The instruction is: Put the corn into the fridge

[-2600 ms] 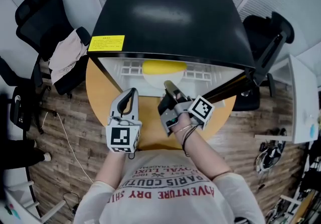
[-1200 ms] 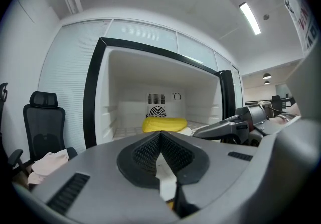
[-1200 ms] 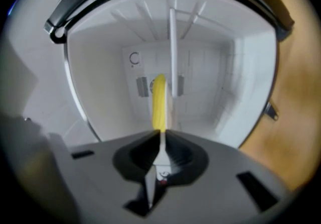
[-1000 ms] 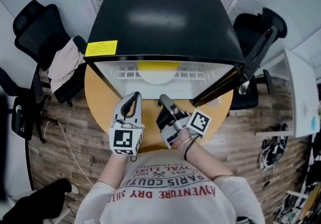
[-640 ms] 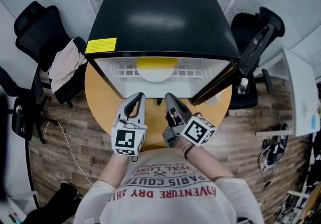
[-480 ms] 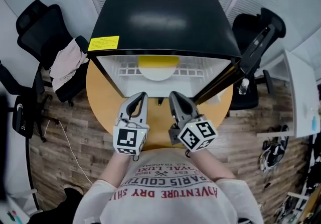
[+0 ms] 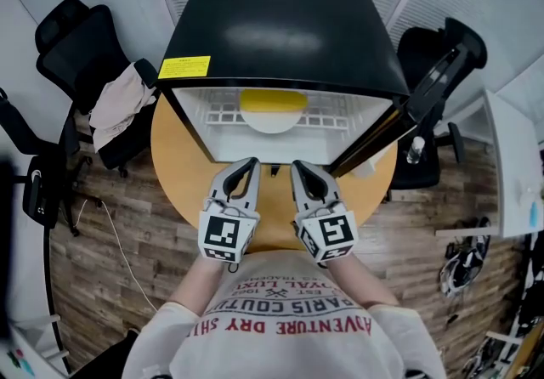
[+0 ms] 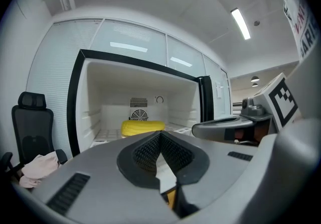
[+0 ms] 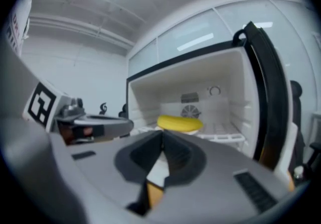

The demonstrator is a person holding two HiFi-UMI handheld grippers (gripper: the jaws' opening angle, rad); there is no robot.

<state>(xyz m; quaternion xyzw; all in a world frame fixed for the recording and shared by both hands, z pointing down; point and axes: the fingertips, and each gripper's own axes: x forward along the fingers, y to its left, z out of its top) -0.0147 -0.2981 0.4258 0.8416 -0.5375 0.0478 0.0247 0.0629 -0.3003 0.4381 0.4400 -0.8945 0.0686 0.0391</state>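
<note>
The yellow corn (image 7: 272, 100) lies on a white plate (image 7: 272, 121) on the rack deep inside the open black fridge (image 7: 289, 25). Its door (image 7: 408, 114) stands swung out to the right. Both grippers hover side by side over the round wooden table (image 7: 174, 161), just outside the fridge mouth. My left gripper (image 7: 249, 165) and my right gripper (image 7: 298, 167) are shut and hold nothing. The left gripper view shows the corn (image 8: 142, 127) beyond the closed tips (image 8: 160, 134). In the right gripper view the corn (image 9: 179, 123) lies past the closed tips (image 9: 162, 135).
A black office chair with a pale cloth (image 7: 119, 105) stands left of the table, another black chair (image 7: 429, 46) behind the door. A small bottle (image 7: 414, 149) stands by the door's lower edge. A white desk (image 7: 510, 165) is at the right.
The right gripper has rolled from lying on its side to upright and now stands level beside the left one. The left gripper has drifted slightly towards the fridge. The corn has not moved.
</note>
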